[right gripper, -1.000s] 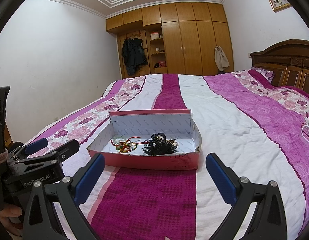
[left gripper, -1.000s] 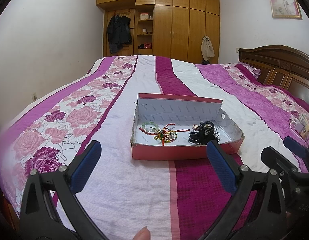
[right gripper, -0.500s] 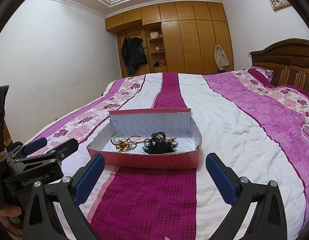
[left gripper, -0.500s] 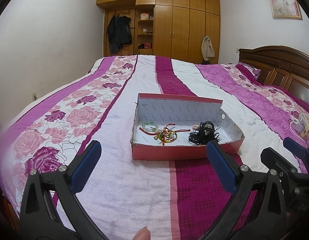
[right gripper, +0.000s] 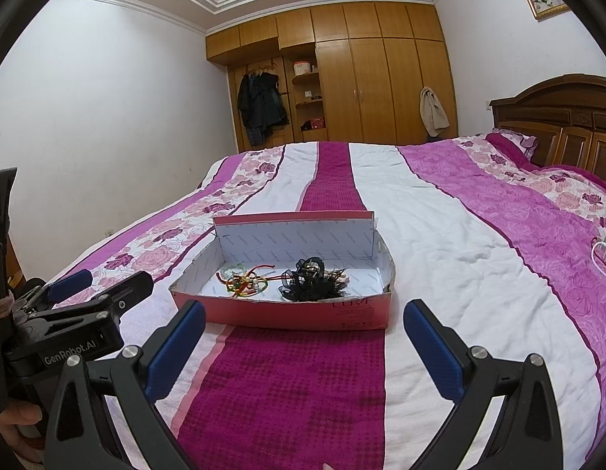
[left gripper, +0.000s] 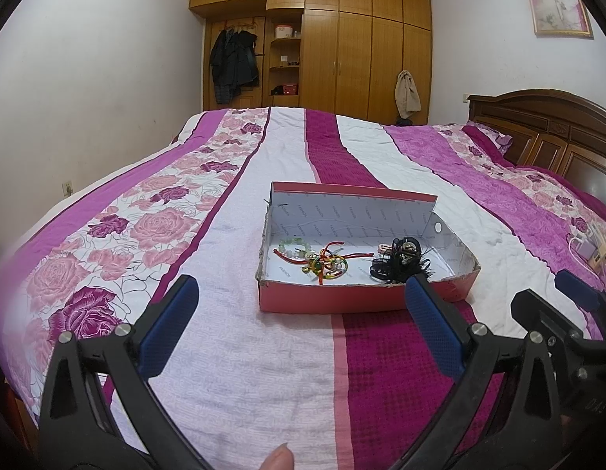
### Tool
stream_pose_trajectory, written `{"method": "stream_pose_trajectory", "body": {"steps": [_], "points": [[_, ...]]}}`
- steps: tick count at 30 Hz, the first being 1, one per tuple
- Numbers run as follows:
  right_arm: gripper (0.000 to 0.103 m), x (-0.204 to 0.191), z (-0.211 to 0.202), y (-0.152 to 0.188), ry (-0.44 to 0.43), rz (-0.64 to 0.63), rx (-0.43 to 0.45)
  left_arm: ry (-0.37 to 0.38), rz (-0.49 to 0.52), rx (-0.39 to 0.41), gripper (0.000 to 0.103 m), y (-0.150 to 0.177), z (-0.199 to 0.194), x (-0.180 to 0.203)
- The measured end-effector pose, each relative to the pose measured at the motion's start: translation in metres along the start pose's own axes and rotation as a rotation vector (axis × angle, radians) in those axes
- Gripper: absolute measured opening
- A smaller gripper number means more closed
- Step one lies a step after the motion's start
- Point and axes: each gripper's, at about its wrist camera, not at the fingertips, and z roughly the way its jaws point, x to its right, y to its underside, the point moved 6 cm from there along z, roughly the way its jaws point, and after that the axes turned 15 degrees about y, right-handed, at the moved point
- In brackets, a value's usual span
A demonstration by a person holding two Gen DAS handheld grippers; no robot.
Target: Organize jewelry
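A shallow red cardboard box (left gripper: 330, 301) (right gripper: 303, 315) with a white inside lies on the bed. In it lie a green bead bracelet (left gripper: 293, 243), a tangle of red, green and yellow cord bracelets (left gripper: 326, 264) (right gripper: 244, 282) and a heap of black hair pieces (left gripper: 400, 260) (right gripper: 310, 284). My left gripper (left gripper: 303, 329) hovers open just short of the box's near wall, with nothing between its blue pads. My right gripper (right gripper: 303, 346) is also open and empty, a little nearer than the box. In the right wrist view the left gripper (right gripper: 89, 290) shows at the left edge.
The bed (left gripper: 240, 352) has a purple, white and rose-patterned cover. A wooden headboard (left gripper: 545, 133) stands at the right, a wardrobe (left gripper: 342, 58) at the far wall. A white charger and cable (left gripper: 587, 248) lie at the bed's right side. A fingertip (left gripper: 277, 460) shows at the bottom edge.
Both cameras have tilted slightly; in the right wrist view the box sits a bit lower and nearer. Both grippers stay open, and the jewelry in the box has not moved.
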Motion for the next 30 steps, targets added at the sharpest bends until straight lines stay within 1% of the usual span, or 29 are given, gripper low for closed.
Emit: {"method": "stream_pose_trajectory", "body": {"steps": [30], "points": [[0.103,0.001,0.0006,-0.0008,0.0,0.001,-0.001,0.027,-0.006,-0.004,0.099,0.0012,0.0002,0.0032]]}}
